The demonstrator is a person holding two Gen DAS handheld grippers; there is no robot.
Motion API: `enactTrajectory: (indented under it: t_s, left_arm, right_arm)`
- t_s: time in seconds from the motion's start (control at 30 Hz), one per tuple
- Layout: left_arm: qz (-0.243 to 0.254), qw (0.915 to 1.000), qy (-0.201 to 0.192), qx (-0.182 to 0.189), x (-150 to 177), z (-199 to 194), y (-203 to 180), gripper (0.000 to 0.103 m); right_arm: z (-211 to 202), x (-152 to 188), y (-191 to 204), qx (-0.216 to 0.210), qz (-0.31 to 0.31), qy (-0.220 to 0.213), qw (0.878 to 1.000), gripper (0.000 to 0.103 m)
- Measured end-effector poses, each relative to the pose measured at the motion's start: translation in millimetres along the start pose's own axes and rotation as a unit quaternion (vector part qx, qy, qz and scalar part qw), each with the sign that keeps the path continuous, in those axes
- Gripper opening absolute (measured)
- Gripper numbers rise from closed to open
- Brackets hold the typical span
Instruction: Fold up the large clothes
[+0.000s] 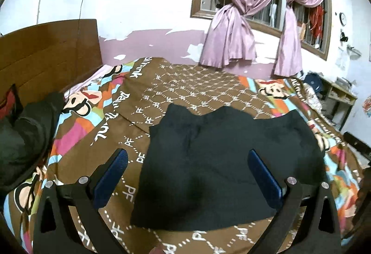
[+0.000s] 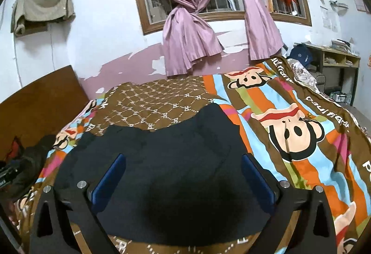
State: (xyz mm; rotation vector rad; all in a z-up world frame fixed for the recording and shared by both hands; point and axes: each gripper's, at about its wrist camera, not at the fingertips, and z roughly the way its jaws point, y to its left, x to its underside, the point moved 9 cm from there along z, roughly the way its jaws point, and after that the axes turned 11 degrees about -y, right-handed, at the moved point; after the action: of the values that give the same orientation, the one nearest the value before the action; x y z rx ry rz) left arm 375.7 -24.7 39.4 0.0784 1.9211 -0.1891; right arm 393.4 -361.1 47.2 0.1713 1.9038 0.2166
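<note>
A bed (image 1: 162, 82) fills both views, spread with a brown quilt (image 2: 324, 114) striped in orange, blue, pink and green along its borders. The quilt's middle panel repeats the letters "PF" in a white dotted lattice, and the borders carry cartoon monkey faces beside white script that seems to read "Paul Frank", seen upside down. Behind the bed hang knotted pink curtains (image 1: 234, 29) over a barred window, with a wooden headboard (image 1: 46, 54) to the left. The black garment (image 1: 222, 161) lies flat on the quilt's middle, near the bed's front edge, its far edge wavy. A heap of dark clothing (image 1: 25, 138) sits by the headboard, well apart from it. The left gripper (image 1: 187, 156) hovers over the garment's left part, fingers wide apart and empty. The right gripper (image 2: 183, 161) hangs above the garment too, fingers likewise spread with nothing between them.
</note>
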Motion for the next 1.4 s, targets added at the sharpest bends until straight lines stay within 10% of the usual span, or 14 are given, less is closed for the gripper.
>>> enactTrajectory:
  t_s: [0.63,1.4]
  left_arm:
    - [0.056,0.9962,-0.054,0.040,-61.0,-114.9,-51.3,0.101]
    - [0.027,0.9964,-0.064,0.049,28.8,-177.4,-57.3,0.101]
  right_arm:
    - [-122.1,-36.8,55.6,-0.068,-0.053,0.058,0.995,0.100]
    - [-191.0,28.6,87.3,-0.106,-0.051,-0.010,0.993,0.101]
